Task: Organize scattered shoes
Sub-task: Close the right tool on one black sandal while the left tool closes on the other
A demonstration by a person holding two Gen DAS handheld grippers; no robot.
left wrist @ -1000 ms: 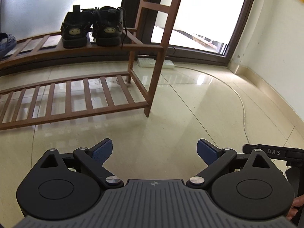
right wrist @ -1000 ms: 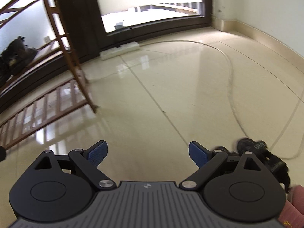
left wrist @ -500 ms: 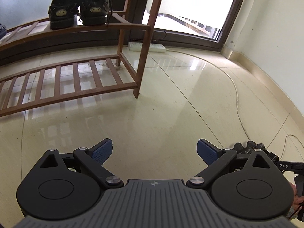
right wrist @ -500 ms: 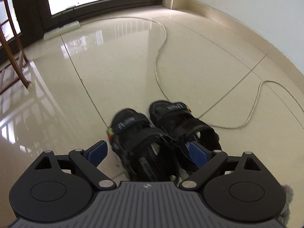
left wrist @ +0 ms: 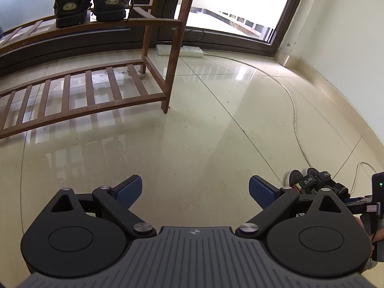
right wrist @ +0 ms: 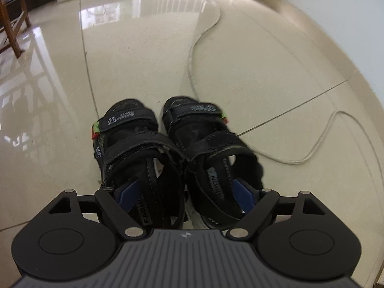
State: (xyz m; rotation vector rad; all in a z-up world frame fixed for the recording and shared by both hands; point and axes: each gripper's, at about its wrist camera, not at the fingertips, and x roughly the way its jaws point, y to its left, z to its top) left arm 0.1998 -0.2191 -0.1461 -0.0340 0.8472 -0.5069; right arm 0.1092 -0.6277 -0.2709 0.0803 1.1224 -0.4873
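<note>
A pair of black strap sandals [right wrist: 168, 144] stands side by side on the tiled floor, toes pointing away from me. My right gripper [right wrist: 184, 193] has come down over their heel ends. One blue fingertip [right wrist: 127, 192] sits inside the left sandal and the other inside the right sandal, with the two inner walls between them. Its jaws are closing, and I cannot see the pads pressing. In the left wrist view the same sandals [left wrist: 314, 182] show at the far right. My left gripper [left wrist: 195, 190] hangs open over bare floor, holding nothing.
A wooden shoe rack [left wrist: 96, 96] stands at the back left, with a pair of black shoes [left wrist: 91, 0] on its upper shelf. A white power strip [left wrist: 180, 50] lies by the window. Its cable [right wrist: 192, 60] snakes across the floor just beyond the sandals. A wall runs along the right.
My right gripper swung down and forward onto the sandals, and its fingers now reach into them and stand narrower. The left gripper barely shifted.
</note>
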